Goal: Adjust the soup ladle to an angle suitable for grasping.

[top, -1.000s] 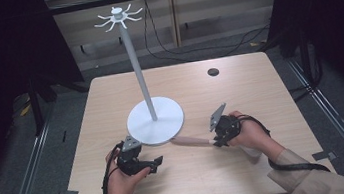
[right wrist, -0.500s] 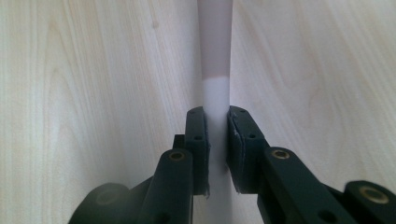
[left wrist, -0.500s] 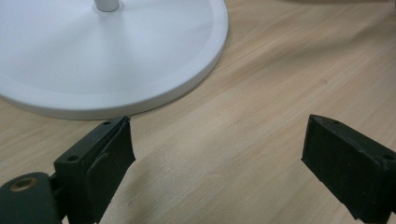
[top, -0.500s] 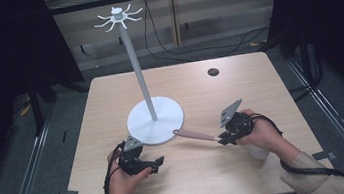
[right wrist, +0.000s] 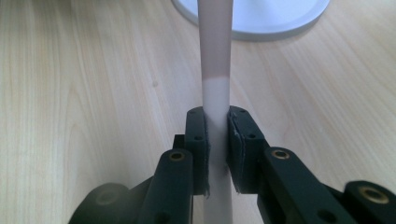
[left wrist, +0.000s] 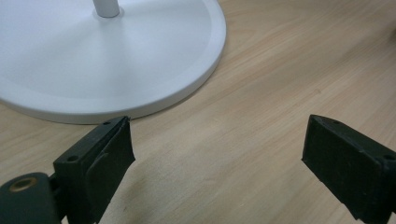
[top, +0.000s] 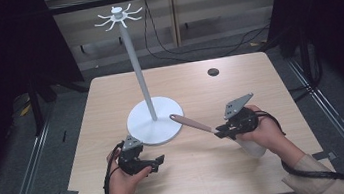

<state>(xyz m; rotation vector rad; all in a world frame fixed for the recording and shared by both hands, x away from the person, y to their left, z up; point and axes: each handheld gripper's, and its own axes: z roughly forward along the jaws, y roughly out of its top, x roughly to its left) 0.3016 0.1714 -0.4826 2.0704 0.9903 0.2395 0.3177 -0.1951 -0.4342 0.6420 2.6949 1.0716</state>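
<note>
**Status: right gripper clamped on utensil handle, left gripper spread**

I read the right gripper (top: 221,132) as pinching a long utensil handle (top: 192,123). In the right gripper view, both black jaws press against the white section of the handle (right wrist: 215,116), one on each side. Ahead of the jaws the handle changes to a pinkish-brown section and runs straight away from the gripper, its far end over the edge of the white stand base (right wrist: 261,16). In the high view, the rounded tip of the handle lies over the base rim, just beside the stand pole (top: 139,76).

I read the left gripper (top: 154,164) as spread, with nothing between its jaws. In the left gripper view, bare desk (left wrist: 243,121) fills the gap between them. The stand base (left wrist: 116,60) sits just ahead of the jaw at that view's left, near it; I cannot tell whether they touch.

A small dark disc (top: 213,72) rests on the desk well beyond the right gripper.
</note>
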